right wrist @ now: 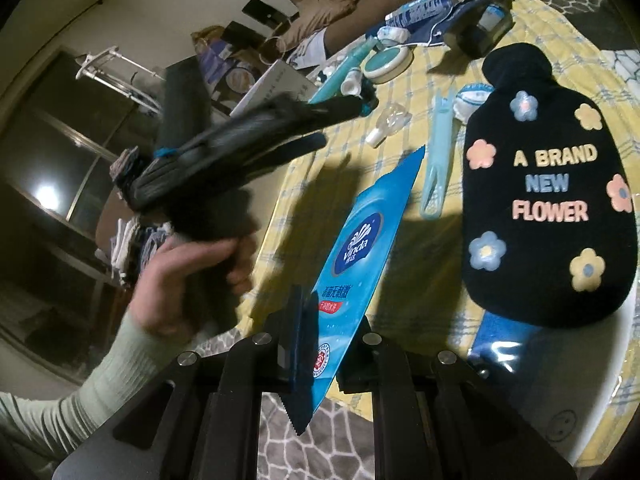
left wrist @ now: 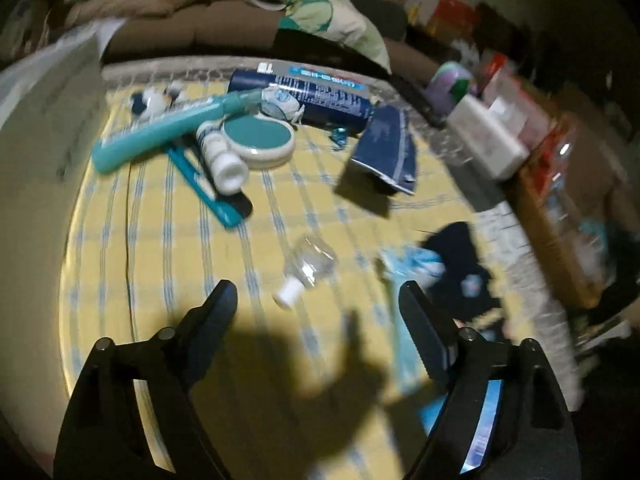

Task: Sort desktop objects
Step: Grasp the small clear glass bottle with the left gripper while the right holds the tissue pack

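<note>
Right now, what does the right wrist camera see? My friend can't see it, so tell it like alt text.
The right gripper has its fingers shut on a blue Vinda wet-wipe packet above a yellow checked tablecloth. Beside it lie a light blue clip and a black hot-water-bottle cover reading "A BRAND NEW FLOWER". On the left, a hand holds the other gripper.

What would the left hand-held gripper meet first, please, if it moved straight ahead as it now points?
Probably the small clear bottle with a white cap, lying just beyond the open left hand-held gripper; depth is uncertain.
</note>
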`<state>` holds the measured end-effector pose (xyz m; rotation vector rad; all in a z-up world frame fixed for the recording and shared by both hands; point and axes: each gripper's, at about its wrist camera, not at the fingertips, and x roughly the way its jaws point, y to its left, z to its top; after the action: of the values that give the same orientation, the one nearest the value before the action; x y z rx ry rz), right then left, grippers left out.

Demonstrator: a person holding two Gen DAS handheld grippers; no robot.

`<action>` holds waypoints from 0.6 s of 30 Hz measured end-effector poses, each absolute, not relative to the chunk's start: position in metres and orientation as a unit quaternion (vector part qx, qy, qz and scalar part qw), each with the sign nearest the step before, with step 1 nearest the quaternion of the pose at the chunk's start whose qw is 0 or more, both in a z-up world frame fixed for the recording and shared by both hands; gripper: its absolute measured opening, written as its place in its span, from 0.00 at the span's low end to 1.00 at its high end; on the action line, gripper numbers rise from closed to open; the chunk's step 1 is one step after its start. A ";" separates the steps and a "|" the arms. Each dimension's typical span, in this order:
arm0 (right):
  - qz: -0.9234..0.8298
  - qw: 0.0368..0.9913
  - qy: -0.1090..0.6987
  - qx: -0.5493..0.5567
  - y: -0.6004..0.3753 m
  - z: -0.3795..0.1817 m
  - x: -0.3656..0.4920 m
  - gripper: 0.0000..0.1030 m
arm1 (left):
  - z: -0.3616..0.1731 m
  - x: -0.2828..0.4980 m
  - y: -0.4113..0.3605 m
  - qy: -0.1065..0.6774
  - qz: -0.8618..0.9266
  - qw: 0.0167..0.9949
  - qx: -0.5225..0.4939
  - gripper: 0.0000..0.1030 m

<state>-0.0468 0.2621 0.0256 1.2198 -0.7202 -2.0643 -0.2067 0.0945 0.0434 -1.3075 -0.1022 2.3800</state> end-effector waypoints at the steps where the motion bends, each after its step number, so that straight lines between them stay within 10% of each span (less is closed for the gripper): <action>1: -0.783 0.313 -0.274 0.462 0.263 0.026 -0.047 0.12 | 0.041 -0.208 0.099 -0.016 0.861 0.206 -0.464 0.73; 12: -0.783 0.316 -0.278 0.459 0.264 0.028 -0.049 0.12 | 0.007 -0.206 0.121 0.080 0.869 0.209 -0.441 0.29; 18: -0.789 0.314 -0.277 0.449 0.266 0.036 -0.051 0.12 | 0.023 -0.208 0.099 0.008 0.866 0.215 -0.451 0.29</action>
<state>-0.0509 0.2657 0.0358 1.1838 -0.7308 -2.0811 -0.2084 0.0993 0.0233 -1.2515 0.0216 2.4009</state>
